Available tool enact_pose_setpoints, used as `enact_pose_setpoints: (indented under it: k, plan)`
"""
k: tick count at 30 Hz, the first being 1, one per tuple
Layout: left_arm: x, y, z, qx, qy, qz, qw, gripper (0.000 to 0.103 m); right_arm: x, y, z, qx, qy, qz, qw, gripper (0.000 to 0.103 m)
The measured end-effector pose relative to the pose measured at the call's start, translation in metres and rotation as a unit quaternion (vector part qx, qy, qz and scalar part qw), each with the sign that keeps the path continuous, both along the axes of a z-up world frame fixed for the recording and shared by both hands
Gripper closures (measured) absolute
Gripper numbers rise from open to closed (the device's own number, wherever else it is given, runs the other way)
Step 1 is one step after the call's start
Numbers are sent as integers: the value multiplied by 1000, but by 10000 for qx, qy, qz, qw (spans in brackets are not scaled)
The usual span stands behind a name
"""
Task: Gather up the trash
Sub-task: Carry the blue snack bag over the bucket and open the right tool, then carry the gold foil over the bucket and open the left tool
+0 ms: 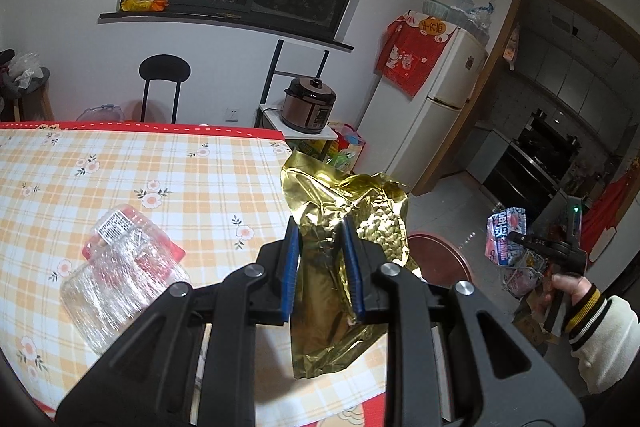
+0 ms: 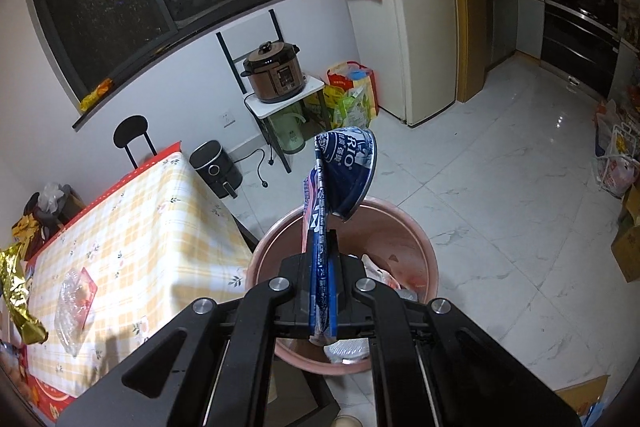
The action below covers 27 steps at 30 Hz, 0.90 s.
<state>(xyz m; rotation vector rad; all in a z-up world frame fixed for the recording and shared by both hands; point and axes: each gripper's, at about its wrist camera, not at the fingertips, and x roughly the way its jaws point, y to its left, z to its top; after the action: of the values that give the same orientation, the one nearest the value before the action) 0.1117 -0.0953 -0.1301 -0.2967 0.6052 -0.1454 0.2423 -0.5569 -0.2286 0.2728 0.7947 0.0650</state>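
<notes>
Gold crinkled foil wrapper (image 1: 344,227) pinched in left tongs (image 1: 320,267); right tongs (image 2: 322,291) pinch blue printed packet (image 2: 344,167) over pink round bin (image 2: 416,239); we judge release next.

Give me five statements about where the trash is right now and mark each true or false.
1. The left hand-held gripper is shut on the gold foil wrapper. True.
2. The right hand-held gripper is empty. False: it is shut on a blue wrapper.
3. The blue wrapper hangs over the pink bin. True.
4. The clear plastic package is already in the bin. False: it lies on the checked tablecloth.
5. The pink bin holds nothing. False: some trash lies inside.
</notes>
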Motion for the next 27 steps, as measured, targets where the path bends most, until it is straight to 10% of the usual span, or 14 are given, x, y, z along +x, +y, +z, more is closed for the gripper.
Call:
enact_pose_setpoints:
  k: [5,16,27]
  plan:
    - [3,-16,1,58,42,-2,10000,79,12,-6,-1,94,-128,82,9998,89]
    - [13,-51,1,131,32,-307,9994,79,-4,-15,23,46,-584,118,9982,8]
    - [41,-104,3,128,-74,-931,9956,79,-30,-34,50,-218,-694,-20,9973,5]
